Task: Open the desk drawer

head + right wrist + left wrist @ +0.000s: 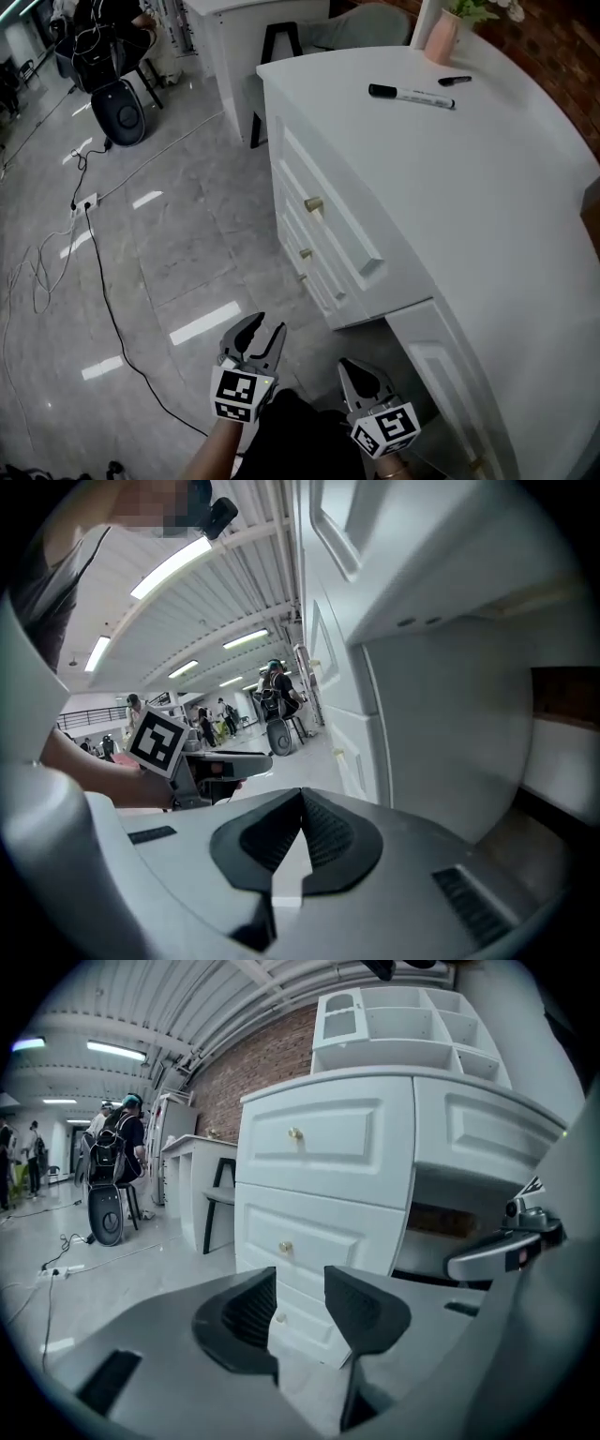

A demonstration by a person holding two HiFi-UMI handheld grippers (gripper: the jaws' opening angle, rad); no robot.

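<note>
The top drawer (328,223) sat in the white desk (487,187), its front facing the floor at left, its long axis running along the desk's side, and its gold knob (314,205) pointing outward. A marker (411,96) and a pink vase (441,36) were on the desktop, and a cable (108,300) trailed across the floor. Both grippers hung low, well short of the knob. The left gripper (264,328) had its jaws spread and empty. The right gripper (359,367) had its jaws pressed together, holding nothing.

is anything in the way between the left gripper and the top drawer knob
Nothing visible. The left gripper, jaws apart and empty, points toward the top drawer knob, with only floor between them.
</note>
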